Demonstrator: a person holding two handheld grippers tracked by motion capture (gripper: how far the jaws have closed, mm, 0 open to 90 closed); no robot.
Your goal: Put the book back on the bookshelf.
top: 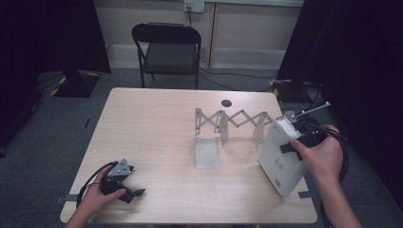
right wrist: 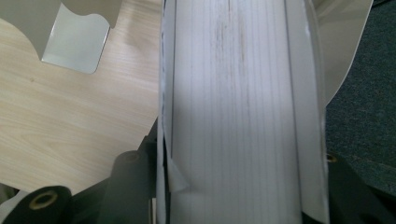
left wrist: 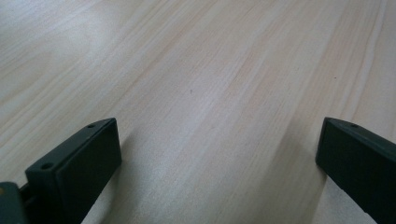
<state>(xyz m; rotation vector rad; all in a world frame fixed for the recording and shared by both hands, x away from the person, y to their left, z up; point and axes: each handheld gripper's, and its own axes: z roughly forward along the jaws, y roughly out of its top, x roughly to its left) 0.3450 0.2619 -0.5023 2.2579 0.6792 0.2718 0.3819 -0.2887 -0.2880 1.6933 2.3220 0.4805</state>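
- Biggest worry imo: the white book (top: 280, 159) is fat and heavy-looking, and the right gripper (top: 291, 145) only has it pinched near its top end. It's tilted, lower corner near the front right of the table (top: 157, 137), so it could pivot between the pads and swing or slip out.
- The right gripper view backs that up: jaws clamped on either side of the book, page edges (right wrist: 243, 107) running straight up between them. The grip sits across the covers, so if the pages squash, the hold loosens.
- The expanding metal book rack (top: 233, 124) is just behind and left of the book. Its dividers are thin and the scissor frame looks light, so a bump from a book corner on the way in would probably shove the whole rack or fold it instead of seating the book.
- The book is also right at the table's right edge, so a drop could go to the floor.
- The left gripper (top: 127, 187) rests on the table at front left, jaws wide apart with nothing but bare wood between them, well apart from the rack, so it isn't steadying anything.
- Look of the book: plain white cover, thick block of pages with faint brownish smudges, one small dog-eared bit (right wrist: 176, 179) near the jaw. Can't really tell if the lower corner touches the table or hovers just above it.
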